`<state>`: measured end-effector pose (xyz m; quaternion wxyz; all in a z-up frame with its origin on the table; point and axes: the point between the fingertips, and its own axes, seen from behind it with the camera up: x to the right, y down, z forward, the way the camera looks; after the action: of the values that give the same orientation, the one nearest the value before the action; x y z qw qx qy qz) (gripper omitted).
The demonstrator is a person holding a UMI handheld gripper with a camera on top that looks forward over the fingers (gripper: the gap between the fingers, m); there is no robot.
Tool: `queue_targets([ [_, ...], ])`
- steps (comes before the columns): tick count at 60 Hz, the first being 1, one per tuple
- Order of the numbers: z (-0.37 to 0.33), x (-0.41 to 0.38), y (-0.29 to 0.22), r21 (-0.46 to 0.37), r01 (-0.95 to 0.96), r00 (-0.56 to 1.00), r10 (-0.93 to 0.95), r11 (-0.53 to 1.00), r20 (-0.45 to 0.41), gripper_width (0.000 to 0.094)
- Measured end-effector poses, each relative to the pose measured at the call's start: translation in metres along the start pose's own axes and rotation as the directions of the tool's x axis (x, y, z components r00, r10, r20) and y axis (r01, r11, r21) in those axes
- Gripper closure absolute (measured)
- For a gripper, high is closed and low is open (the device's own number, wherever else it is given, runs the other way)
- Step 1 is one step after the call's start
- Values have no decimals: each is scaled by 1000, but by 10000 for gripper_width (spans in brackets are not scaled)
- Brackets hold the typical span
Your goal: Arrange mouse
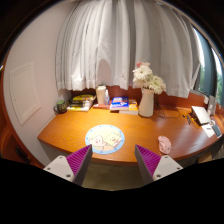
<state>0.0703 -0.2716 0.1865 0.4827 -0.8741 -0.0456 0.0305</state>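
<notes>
Mouse (pixel 165 145), pale pink, lies near the desk's (pixel 70 132) front edge toward its right end, just ahead of the right-hand finger and not yet touched. The gripper (pixel 113 163) hangs short of the front edge with its fingers wide apart and nothing between them. To take the mouse well, I judge it should swing right until the mouse sits centred between the pads, then come down level and close on its long sides. A round mat (pixel 105 138) lies at mid-desk, the likely resting place. Farther back a vase of flowers (pixel 148 92) stands near the rear edge, with books (pixel 122 103) beside it and a laptop (pixel 205 114) at the right end.
</notes>
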Motion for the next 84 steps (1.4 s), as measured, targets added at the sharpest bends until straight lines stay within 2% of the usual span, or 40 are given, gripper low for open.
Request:
queue_targets([
  [10,26,62,94,-137,-28,997,18,990,-72,82],
  [19,45,143,138,-210,-94,980,54,973,-191,79],
  [28,79,212,140,-222,-127,963,67,967,-261,93],
  [39,137,262,117,-217,-106,964,48,970,-260,87],
  [53,202,289,101,-240,-98,972,42,966,-231,90],
  [56,211,290,97,-234,-109,975,58,966,-213,140],
  [63,220,283,96,-239,-140,979,98,961,-180,404],
  [77,222,284,97,-272,-142,977,90,952,-194,572],
  [84,224,285,93,-301,-164,971,99,939,-220,572],
])
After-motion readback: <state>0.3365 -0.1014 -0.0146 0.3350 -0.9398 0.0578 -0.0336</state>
